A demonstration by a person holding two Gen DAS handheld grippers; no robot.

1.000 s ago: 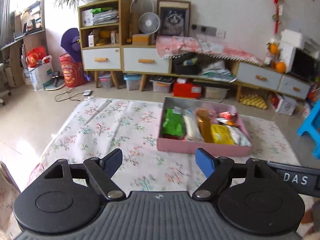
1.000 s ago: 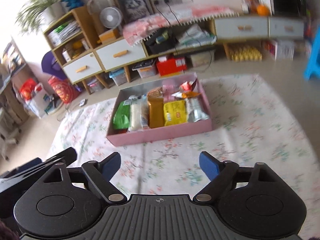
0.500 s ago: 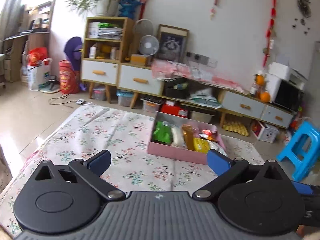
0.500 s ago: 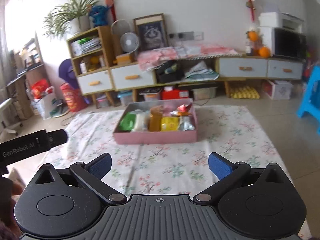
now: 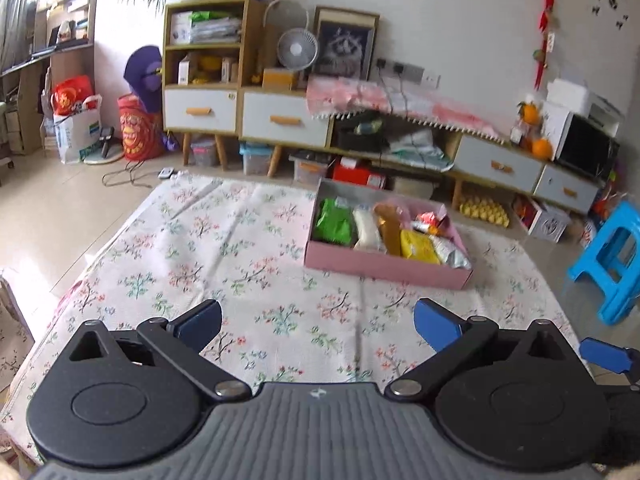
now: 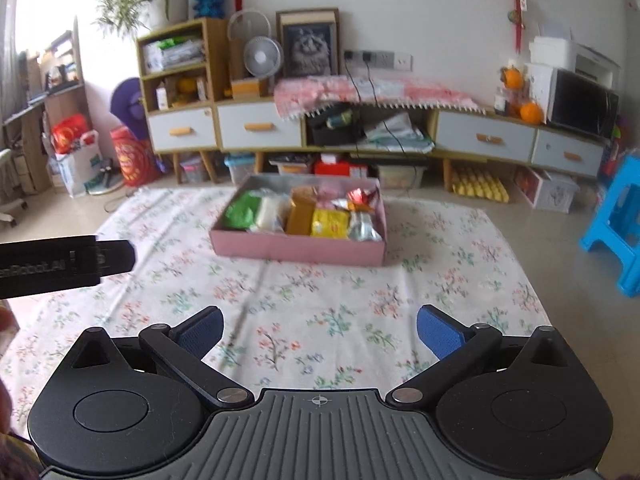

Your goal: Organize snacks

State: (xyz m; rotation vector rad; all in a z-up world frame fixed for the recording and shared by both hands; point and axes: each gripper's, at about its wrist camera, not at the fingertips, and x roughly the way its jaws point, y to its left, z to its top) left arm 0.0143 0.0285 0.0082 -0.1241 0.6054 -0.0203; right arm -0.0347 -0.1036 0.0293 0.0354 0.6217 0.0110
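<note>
A shallow pink box (image 5: 384,266) (image 6: 296,249) sits on the floral tablecloth (image 5: 240,248) (image 6: 320,300), far side of the table. Inside lie several snack packs in a row: green (image 5: 333,222) (image 6: 241,211), white (image 5: 367,229) (image 6: 272,214), brown (image 5: 390,226) (image 6: 301,212), yellow (image 5: 418,245) (image 6: 330,223) and silver (image 5: 450,252) (image 6: 362,227), with a red wrapper (image 6: 361,196) behind. My left gripper (image 5: 318,320) is open and empty, well short of the box. My right gripper (image 6: 320,330) is open and empty too, facing the box head-on.
A low cabinet (image 6: 400,132) with drawers and shelves runs along the back wall, storage bins beneath it. A blue plastic stool (image 5: 612,256) (image 6: 616,224) stands right of the table. The left gripper's body (image 6: 64,264) reaches in from the right wrist view's left edge.
Both grippers' jaws spread wider over the first half second. Both views swung and drew back from the box, which now looks smaller; the right view rolled level.
</note>
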